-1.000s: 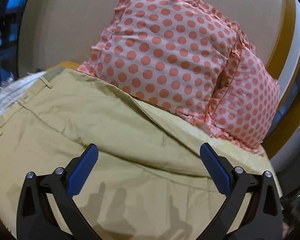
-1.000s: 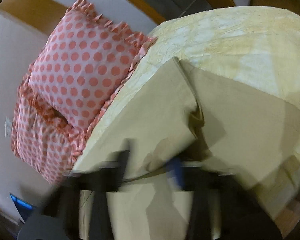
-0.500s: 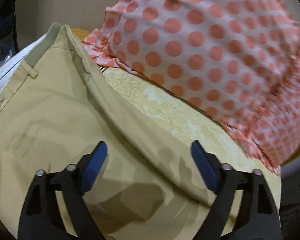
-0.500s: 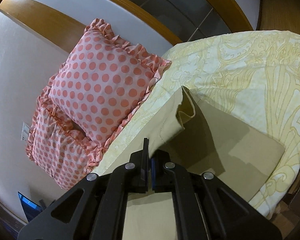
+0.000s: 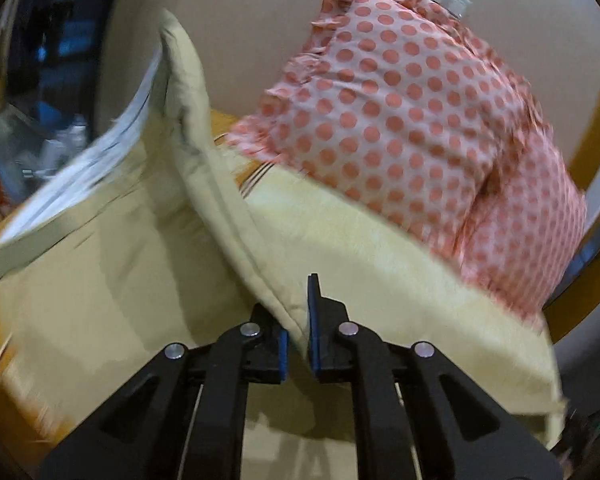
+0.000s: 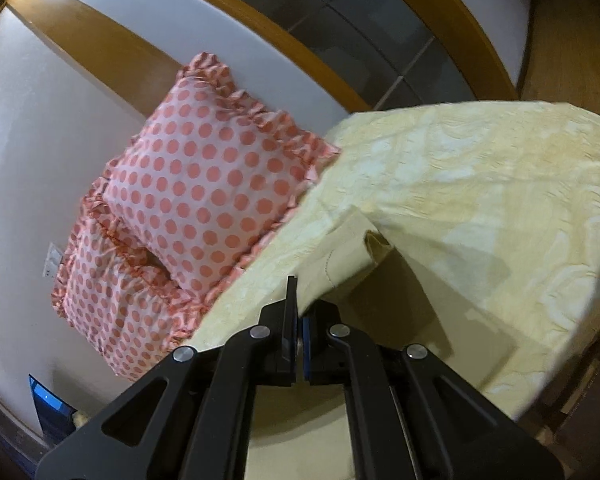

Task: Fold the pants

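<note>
You have the khaki pants [image 5: 100, 264] pinched at two places along one long edge, and part of it is off the pale yellow bedspread [image 6: 480, 200]. The left gripper [image 5: 297, 344] has its blue pads closed to a narrow slot on the seamed side edge; from there the cloth rises in a ridge up to the waistband corner near the top of the left view. The right gripper [image 6: 299, 344] is shut nearly flat on the leg edge, with the hem corner [image 6: 374, 244] curling up just beyond its tips.

Step in hand, by my reading: carry this edge across to lay one half over the other.

- Move both grippers at the same rate and height, so the edge between them stays taut — slack here will likely crease.
- Lift only enough to clear the lower layer; the far half should stay anchored on the bed.
- The polka-dot pillows [image 6: 204, 184] lie just beside the pants, so sweep away from them.
- Set down, check the edges meet, then release.

Pose: both point forward and slightly downward over the bed — the left view is motion-blurred, so exact tilt is uncertain.
</note>
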`<state>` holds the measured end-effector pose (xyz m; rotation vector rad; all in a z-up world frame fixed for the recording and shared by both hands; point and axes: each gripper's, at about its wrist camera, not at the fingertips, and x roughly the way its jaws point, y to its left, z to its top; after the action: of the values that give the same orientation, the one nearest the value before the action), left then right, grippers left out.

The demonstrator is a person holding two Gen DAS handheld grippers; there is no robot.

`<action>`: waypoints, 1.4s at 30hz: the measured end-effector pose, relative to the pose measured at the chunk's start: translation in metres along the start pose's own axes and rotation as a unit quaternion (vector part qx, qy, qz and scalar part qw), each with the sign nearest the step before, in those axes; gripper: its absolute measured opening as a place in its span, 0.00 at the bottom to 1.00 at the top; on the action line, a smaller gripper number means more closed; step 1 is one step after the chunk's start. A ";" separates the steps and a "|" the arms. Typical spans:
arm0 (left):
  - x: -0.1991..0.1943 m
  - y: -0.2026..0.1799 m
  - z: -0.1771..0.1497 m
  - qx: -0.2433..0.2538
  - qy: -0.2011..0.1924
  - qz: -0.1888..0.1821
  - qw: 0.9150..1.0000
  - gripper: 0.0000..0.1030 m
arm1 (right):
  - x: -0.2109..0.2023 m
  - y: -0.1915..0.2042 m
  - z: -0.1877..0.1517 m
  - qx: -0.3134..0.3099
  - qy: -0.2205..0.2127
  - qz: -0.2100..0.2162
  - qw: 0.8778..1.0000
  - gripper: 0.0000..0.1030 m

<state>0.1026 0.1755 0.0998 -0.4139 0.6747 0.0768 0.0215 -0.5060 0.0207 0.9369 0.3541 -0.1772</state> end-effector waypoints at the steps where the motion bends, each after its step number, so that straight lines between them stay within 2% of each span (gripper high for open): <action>1: -0.013 0.007 -0.023 0.008 0.007 0.017 1.000 0.08 | 0.001 -0.005 -0.003 0.004 0.006 -0.006 1.000 0.01; 3: -0.018 0.017 -0.045 0.007 0.019 0.029 0.999 0.08 | 0.001 -0.014 -0.008 0.014 0.013 -0.015 1.000 0.01; 7: -0.019 0.039 -0.075 -0.023 0.049 0.021 0.998 0.08 | -0.004 -0.031 -0.013 0.031 0.018 -0.021 0.999 0.01; 12: -0.014 0.042 -0.084 -0.023 0.057 0.009 0.998 0.10 | -0.014 -0.044 -0.020 0.042 0.014 -0.040 0.998 0.01; 16: -0.012 0.041 -0.091 0.000 0.059 0.003 0.998 0.12 | -0.014 -0.044 -0.026 0.010 0.017 -0.064 0.998 0.02; 18: -0.021 0.043 -0.093 0.007 0.047 -0.003 0.999 0.18 | -0.026 -0.042 -0.026 0.012 -0.001 -0.071 0.997 0.12; 20: -0.036 0.043 -0.094 0.017 0.031 -0.014 0.999 0.34 | -0.040 -0.040 -0.024 0.006 -0.029 -0.074 0.997 0.45; 21: -0.042 0.044 -0.095 0.022 0.022 -0.018 0.999 0.36 | -0.048 -0.040 -0.023 0.000 -0.050 -0.084 0.995 0.49; 24: -0.068 0.042 -0.096 0.042 -0.016 -0.030 0.999 0.42 | -0.045 -0.043 -0.021 0.000 -0.044 -0.097 0.994 0.49; 26: -0.079 0.038 -0.094 0.045 -0.045 -0.033 0.997 0.53 | -0.039 -0.045 -0.024 -0.004 -0.047 -0.103 0.994 0.49; 30: -0.101 0.034 -0.088 0.034 -0.115 -0.048 0.992 0.55 | -0.038 -0.034 -0.037 -0.027 -0.036 -0.097 0.994 0.49; 32: -0.111 0.033 -0.085 0.031 -0.148 -0.051 0.987 0.71 | -0.039 -0.030 -0.048 -0.028 -0.018 -0.073 0.997 0.44; 33: -0.110 0.033 -0.083 0.033 -0.152 -0.047 0.987 0.75 | -0.041 -0.029 -0.052 -0.031 -0.023 -0.070 0.997 0.44; 36: -0.080 0.039 -0.078 0.031 -0.109 -0.027 0.993 0.75 | -0.038 -0.031 -0.054 -0.039 -0.044 -0.066 0.996 0.37; 38: -0.063 0.047 -0.080 0.019 -0.082 -0.020 0.996 0.75 | -0.033 -0.037 -0.052 -0.025 -0.054 -0.060 0.996 0.21; 40: -0.048 0.055 -0.084 0.005 -0.063 -0.016 0.998 0.75 | -0.025 -0.041 -0.050 -0.021 -0.061 -0.058 0.996 0.11; 42: -0.039 0.061 -0.090 -0.001 -0.053 -0.016 0.998 0.75 | -0.019 -0.036 -0.050 -0.035 -0.059 -0.054 0.996 0.06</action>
<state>0.0068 0.1980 0.0398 -0.4187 0.5643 0.0687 -0.0177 -0.4868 -0.0262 0.8353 0.3000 -0.3171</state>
